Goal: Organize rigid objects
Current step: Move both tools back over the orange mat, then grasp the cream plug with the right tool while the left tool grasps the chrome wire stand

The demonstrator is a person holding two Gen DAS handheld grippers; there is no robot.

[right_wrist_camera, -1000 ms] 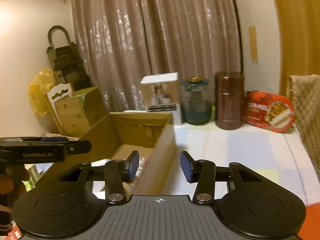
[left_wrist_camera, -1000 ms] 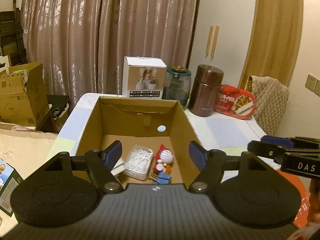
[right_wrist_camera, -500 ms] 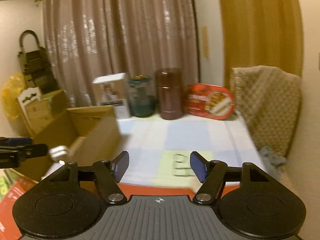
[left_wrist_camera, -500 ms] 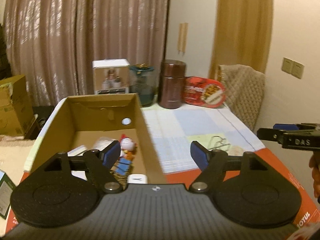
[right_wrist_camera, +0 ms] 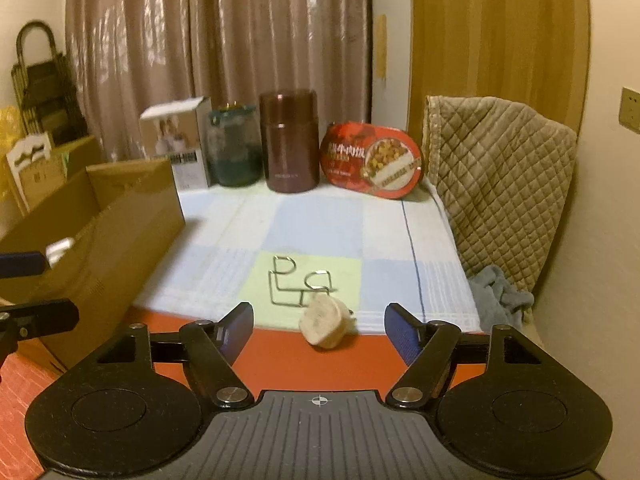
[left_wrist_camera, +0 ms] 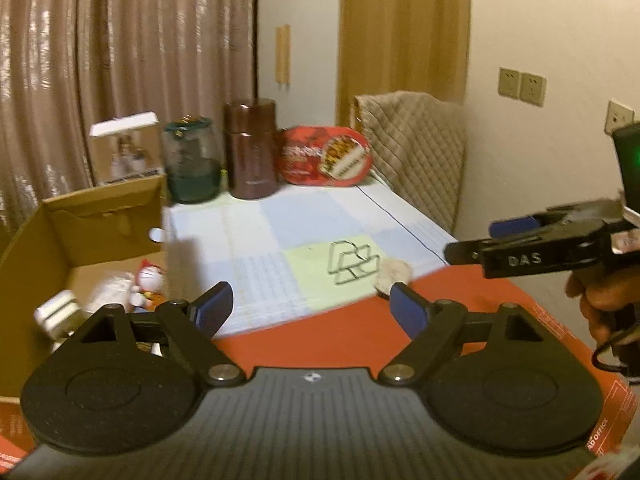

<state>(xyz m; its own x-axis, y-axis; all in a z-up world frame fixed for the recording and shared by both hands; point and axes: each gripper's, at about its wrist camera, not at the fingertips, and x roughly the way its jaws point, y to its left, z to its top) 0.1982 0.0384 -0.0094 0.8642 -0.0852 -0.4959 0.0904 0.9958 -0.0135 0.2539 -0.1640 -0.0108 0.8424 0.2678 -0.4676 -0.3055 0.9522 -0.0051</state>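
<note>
In the left wrist view, the left tool (left_wrist_camera: 308, 308) is seen with its blue-padded fingers spread wide apart and nothing held between them, above the seam where the checked cloth (left_wrist_camera: 280, 236) meets the red mat (left_wrist_camera: 360, 332) on the bench. A bent wire puzzle (left_wrist_camera: 352, 262) is laid on a pale green square of the cloth at 12 o'clock from the tool, and a small beige plug-like object (left_wrist_camera: 394, 276) is found just beside it at 1 o'clock. An open cardboard box (left_wrist_camera: 100, 216) is placed at 10 o'clock; a Doraemon figure (left_wrist_camera: 150, 282) and a white charger (left_wrist_camera: 54, 312) are held inside it. The right tool (left_wrist_camera: 492, 238) is seen at 3 o'clock, side-on, its fingers apart.

In the right wrist view, the right tool (right_wrist_camera: 318, 330) is shown wide open and empty. The beige object (right_wrist_camera: 326, 320) is seen between its fingertips, at the cloth's edge, touching the wire puzzle (right_wrist_camera: 300, 282) behind it. The box (right_wrist_camera: 120, 220) stands at 10 o'clock.
</note>
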